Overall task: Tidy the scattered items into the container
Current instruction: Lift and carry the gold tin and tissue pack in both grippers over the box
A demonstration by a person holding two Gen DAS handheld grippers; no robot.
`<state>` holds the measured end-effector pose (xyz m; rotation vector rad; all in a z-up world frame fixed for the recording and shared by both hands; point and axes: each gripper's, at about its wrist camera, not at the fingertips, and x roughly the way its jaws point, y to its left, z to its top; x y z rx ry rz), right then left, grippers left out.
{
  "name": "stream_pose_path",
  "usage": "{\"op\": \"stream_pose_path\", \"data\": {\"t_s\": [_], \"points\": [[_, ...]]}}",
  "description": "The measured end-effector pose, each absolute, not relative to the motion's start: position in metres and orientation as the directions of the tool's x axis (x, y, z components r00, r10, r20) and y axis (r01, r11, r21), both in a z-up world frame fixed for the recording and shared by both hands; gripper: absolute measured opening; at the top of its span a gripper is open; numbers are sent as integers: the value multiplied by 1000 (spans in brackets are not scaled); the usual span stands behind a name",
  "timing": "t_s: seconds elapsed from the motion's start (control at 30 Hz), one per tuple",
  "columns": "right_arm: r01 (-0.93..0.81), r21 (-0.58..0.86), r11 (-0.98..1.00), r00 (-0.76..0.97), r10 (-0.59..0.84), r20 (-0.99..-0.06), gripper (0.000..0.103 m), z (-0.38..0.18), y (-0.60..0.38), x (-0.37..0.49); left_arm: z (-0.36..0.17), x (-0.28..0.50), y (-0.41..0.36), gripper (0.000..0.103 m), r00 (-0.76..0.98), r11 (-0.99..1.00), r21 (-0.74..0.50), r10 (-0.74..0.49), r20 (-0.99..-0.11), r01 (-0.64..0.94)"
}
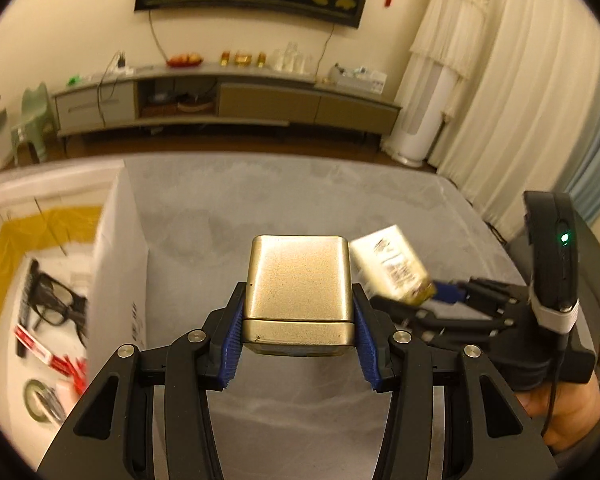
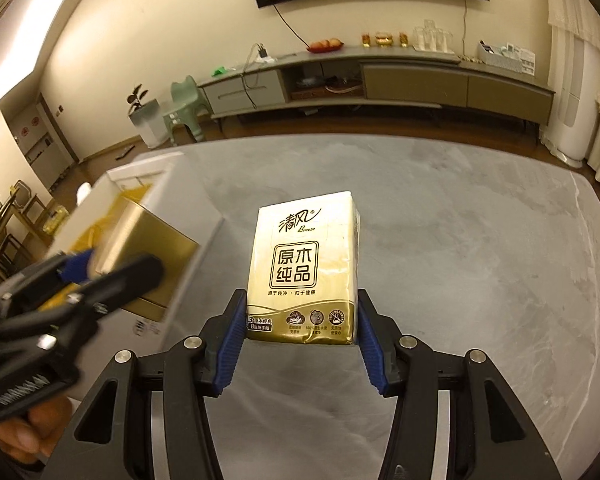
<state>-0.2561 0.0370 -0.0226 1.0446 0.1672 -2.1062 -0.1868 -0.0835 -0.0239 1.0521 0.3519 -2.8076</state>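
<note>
- Gold tin sits clamped between the blue pads of the left gripper, lifted above the grey surface.
- Left jaws are clenched on the tin's two sides, near its lid seam.
- Tissue pack, gold and cream with printed characters, is held upright in the right gripper; its jaws grip the pack's lower end.
- White box stands to the left of the tin, lined with yellow plastic.
- Inside the box lie black glasses, a red-and-white packet and a tape roll.
- From the right wrist view, the tin hangs blurred over the box's near edge.
- Both held items are close side by side, apart from the grey surface.
</note>
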Motion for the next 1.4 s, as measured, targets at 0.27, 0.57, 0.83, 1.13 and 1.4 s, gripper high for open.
{"op": "stream_pose_path", "data": {"t_s": [0.27,0.57,0.83,1.13,1.4], "points": [[698,192,-689,-414,-608,-678,54,12,12,-229,-8,-168,-99,50,-772,-961,-183,-46,-634,207],[719,173,-673,-422,-621,-660,54,21,-12,-210,19,-140,-126,50,-818,-952,-210,-64,-572,222],[748,154,-646,-417,-638,-647,54,24,-38,-191,30,-119,-155,50,-838,-941,-232,-86,-540,245],[775,133,-618,-408,-650,-641,54,22,-65,-168,30,-98,-189,50,-839,-925,-253,-111,-533,283],[791,109,-602,-408,-652,-639,54,20,-88,-156,24,-91,-210,50,-843,-914,-281,-109,-527,294]]}}
